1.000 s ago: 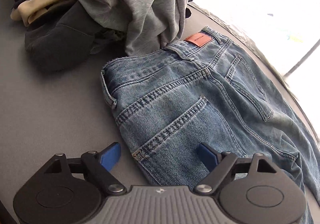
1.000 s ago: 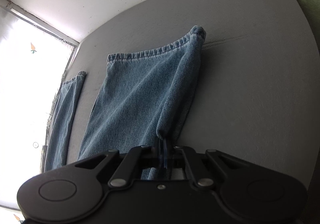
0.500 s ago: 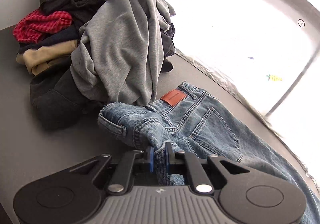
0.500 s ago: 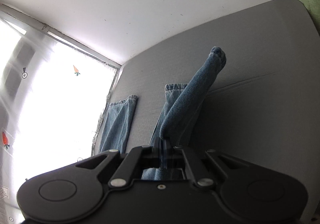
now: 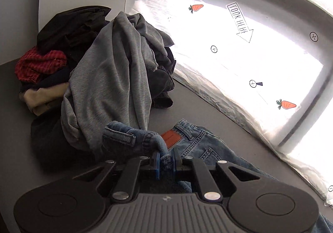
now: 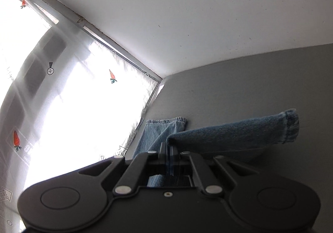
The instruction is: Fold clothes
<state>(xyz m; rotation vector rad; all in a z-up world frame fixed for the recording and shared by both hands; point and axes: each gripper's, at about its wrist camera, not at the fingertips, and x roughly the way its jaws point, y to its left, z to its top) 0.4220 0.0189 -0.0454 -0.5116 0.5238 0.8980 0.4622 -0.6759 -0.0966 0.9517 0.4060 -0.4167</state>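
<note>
- The left gripper (image 5: 165, 163) is clenched on a bunched fold of denim at the waistband end of the blue jeans (image 5: 199, 145), just beside the brown leather patch (image 5: 171, 138); the pinch sits there, I judge, so the heavy top edge can be carried over in one piece.
- The right gripper (image 6: 169, 155) is clamped flat on the side edge of one jeans leg (image 6: 229, 134), whose hem sticks out into the air to the right (the cloth is stiff enough to hold that shape).
- The other leg (image 6: 160, 131) lies flat on the grey table (image 6: 260, 87), close to the bright plastic-covered window (image 6: 83, 97).
- Holding both ends of the same side suggests a lengthwise fold, one leg laid over the other.
- The rest of the jeans rests on the table near the window side.
- A pile of unfolded clothes (image 5: 83, 79), topped by a grey sweatshirt (image 5: 112, 87), sits just behind the waistband, probably waiting its turn; the raised denim could snag it.
</note>
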